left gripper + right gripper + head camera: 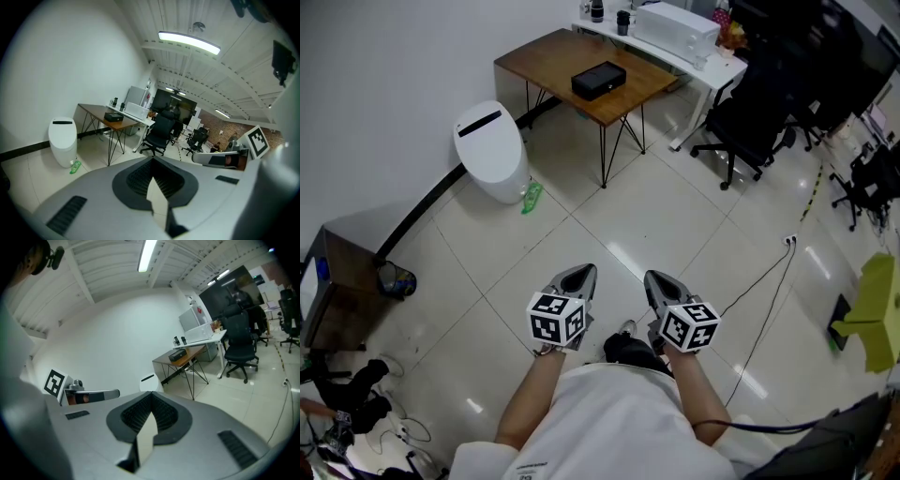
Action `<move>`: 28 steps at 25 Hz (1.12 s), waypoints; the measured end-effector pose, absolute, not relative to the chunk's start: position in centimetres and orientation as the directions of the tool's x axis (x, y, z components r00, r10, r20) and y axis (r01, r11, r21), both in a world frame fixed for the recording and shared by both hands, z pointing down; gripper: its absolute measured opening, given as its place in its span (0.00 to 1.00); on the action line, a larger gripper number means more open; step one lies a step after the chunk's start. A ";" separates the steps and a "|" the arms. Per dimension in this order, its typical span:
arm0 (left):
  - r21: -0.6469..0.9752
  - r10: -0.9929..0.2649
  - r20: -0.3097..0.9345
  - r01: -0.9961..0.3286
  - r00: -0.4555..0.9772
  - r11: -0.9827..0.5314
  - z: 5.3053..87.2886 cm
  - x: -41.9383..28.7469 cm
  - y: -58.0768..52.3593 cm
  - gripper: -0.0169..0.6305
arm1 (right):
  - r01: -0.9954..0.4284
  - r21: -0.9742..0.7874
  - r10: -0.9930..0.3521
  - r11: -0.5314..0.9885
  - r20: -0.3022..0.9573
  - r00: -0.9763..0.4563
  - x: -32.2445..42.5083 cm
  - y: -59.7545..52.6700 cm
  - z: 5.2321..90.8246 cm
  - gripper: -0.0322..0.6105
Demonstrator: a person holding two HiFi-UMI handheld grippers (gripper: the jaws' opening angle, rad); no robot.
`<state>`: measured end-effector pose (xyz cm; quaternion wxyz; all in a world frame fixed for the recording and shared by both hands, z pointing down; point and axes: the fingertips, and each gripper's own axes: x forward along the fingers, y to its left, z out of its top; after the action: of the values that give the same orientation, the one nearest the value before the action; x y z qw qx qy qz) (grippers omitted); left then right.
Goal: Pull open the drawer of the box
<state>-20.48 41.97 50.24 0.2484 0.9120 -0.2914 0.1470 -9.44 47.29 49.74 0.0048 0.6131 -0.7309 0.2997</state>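
The black box [598, 80] lies on a wooden table [544, 58] with thin black legs, far across the room near the white wall. It shows small in the left gripper view [113, 116] and the right gripper view [178, 355]. My left gripper [584, 273] and right gripper [654, 278] are held side by side close to my body, above the tiled floor and well away from the table. Both point toward the table. The jaws of each meet at the tip, left [152, 159] and right [151, 393], with nothing between them.
A white rounded bin [492, 150] stands left of the table with a green bottle [531, 197] on the floor beside it. A white desk [717, 66] and black office chairs [750, 122] are at the right. A cable [769, 291] crosses the floor; a dark cabinet [342, 281] is at left.
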 end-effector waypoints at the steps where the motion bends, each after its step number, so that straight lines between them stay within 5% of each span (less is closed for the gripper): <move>1: 0.365 -0.459 0.415 -0.606 0.786 -0.707 50.2 -19.7 41.4 0.03 | -0.899 -0.432 -0.894 0.070 0.373 -0.249 -8.6 46.6 49.7 0.03; 28: 0.384 -0.467 0.413 -0.615 0.782 -0.689 51.4 -8.6 27.2 0.03 | -0.920 -0.385 -0.859 0.072 0.445 -0.253 3.9 33.0 53.0 0.03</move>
<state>-8.57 27.15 51.40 0.2581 0.9079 -0.2980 0.1425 3.86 32.97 53.02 0.0500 0.6093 -0.7303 0.3050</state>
